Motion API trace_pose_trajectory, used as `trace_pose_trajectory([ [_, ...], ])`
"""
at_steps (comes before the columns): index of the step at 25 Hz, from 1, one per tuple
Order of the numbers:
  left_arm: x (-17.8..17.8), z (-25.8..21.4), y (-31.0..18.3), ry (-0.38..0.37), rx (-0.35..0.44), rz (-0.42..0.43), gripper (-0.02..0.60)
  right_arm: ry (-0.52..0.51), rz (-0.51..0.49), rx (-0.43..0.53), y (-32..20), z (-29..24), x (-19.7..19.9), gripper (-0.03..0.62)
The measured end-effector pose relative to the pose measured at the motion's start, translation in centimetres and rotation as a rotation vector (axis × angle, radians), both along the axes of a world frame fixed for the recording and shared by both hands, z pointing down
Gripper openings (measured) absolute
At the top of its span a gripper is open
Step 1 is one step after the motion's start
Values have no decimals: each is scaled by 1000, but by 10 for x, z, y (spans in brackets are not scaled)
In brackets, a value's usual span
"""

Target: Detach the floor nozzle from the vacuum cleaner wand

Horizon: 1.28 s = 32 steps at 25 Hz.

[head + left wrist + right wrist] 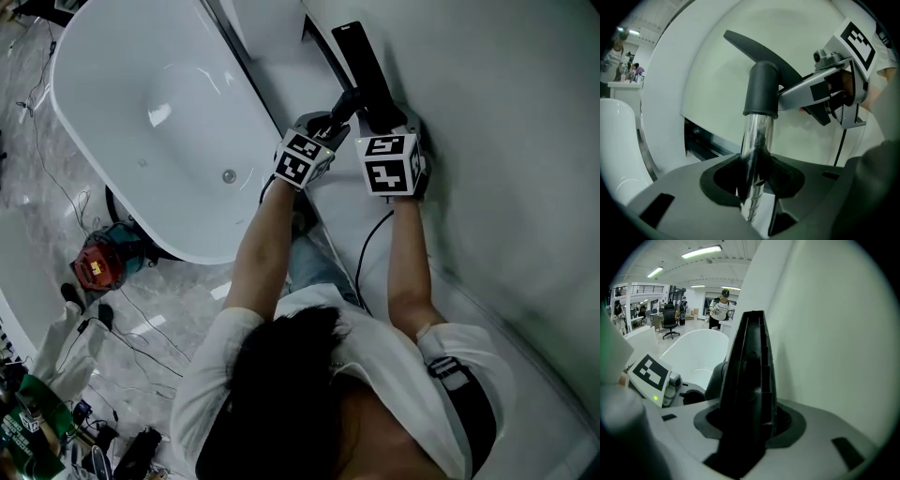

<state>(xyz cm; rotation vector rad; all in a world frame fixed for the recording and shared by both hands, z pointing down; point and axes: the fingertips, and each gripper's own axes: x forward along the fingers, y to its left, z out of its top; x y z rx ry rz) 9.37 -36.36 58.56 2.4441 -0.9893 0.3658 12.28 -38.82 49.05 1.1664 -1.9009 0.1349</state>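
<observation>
A: Where is the nozzle?

B: In the head view the black nozzle [360, 58] stands at about one o'clock, edge-on and just beside a white wall [506, 122]. Whether the two touch, I cannot tell.

A: And the wand?

B: The wand [757, 140] is a shiny tube. In the left gripper view it rises at twelve o'clock into a dark collar [761, 89] on the back of the nozzle, so the two are joined.

A: What are the grippers doing?

B: The left gripper [752, 190] has its jaws closed on the wand, just under the collar. The right gripper [745, 427] has its jaws wide but clamped on the nozzle's lower end. In the head view they sit side by side near twelve and one o'clock, close together.

A: What lies around them?

B: A white bathtub [103, 122] fills ten to eleven o'clock. Below it, at nine o'clock, a red device [97, 264] sits among cables on the grey floor [178, 328]. In the right gripper view a person [723, 308] stands far off at eleven o'clock.
</observation>
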Motion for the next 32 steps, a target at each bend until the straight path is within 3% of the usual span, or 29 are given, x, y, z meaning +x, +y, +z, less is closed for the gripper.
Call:
trace_pose_trajectory([
  [6, 2, 5, -2, -9, 1, 26, 140, -70, 6, -63, -2, 9, 2, 207],
  [10, 2, 4, -2, -13, 5, 20, 140, -141, 71, -115, 2, 12, 6, 207],
  [20, 8, 7, -1, -32, 6, 18, 140, 33, 35, 7, 2, 1, 8, 207],
  [23, 9, 9, -1, -28, 5, 19, 140, 40, 24, 4, 2, 5, 8, 207],
  [25, 7, 9, -2, -23, 9, 6, 140, -55, 62, -32, 2, 5, 11, 207],
  [28, -3, 13, -4, -27, -4, -13, 138, -327, 194, -9, -12, -35, 29, 207],
  [32, -6, 12, -1, -43, -15, -14, 137, -423, 166, 107, -31, -103, 39, 207],
])
